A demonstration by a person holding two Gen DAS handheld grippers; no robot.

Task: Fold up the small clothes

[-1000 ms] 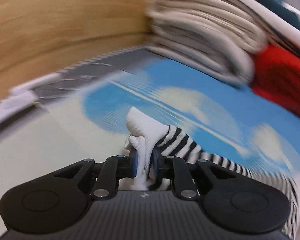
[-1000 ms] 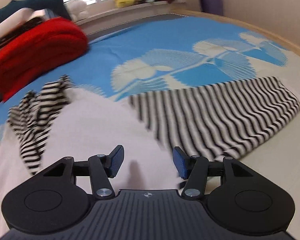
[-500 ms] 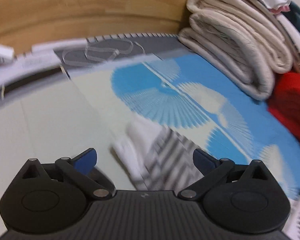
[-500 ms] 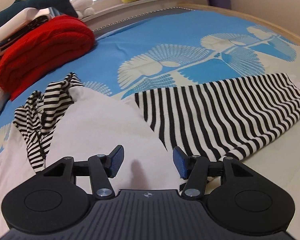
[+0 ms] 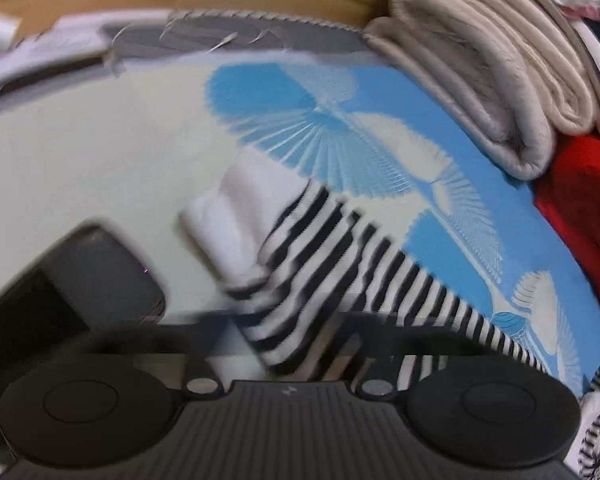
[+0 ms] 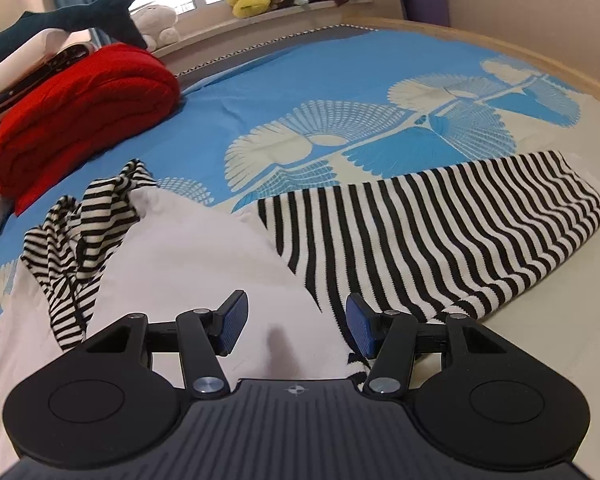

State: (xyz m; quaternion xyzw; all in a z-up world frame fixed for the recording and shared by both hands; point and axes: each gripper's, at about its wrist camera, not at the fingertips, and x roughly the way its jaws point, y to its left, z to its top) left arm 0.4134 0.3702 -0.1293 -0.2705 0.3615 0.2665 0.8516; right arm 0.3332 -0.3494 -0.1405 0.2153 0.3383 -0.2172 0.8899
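Striped knit top on printed bedsheet, both grippers over it

L gripper [image 5: 296,344] too blurred, can't tell its spread; ribbed white cuff [image 5: 240,220] lay flat on smooth bedsheet [image 5: 100,152] w/ fan print; beige quilt [image 5: 480,68] rolled, soft; R gripper [image 6: 296,326] spread wide, pinching nothing, above striped top [image 6: 440,240], flat sleeve right, bunched sleeve left; red blanket [image 6: 80,120] folded.
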